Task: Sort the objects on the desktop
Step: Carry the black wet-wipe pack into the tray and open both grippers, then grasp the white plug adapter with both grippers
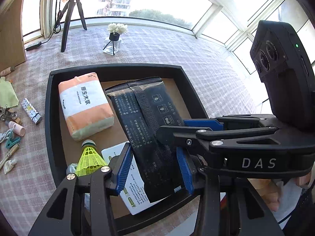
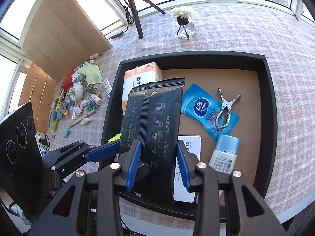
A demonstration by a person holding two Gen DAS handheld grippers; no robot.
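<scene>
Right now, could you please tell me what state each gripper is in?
Left gripper: closed on the black pack.
Right gripper: the pack sits between its pads; whether it grips cannot be told.

A small glass vase (image 2: 184,30) of white flowers (image 2: 183,11) stands at the far side of the table (image 2: 256,35), on its checked pinkish cloth. Left of it are the dark legs of a tripod (image 2: 137,19), with a black cable (image 2: 128,17) trailing beside, and a wooden board (image 2: 63,31) leans by the windows (image 1: 226,5).
</scene>
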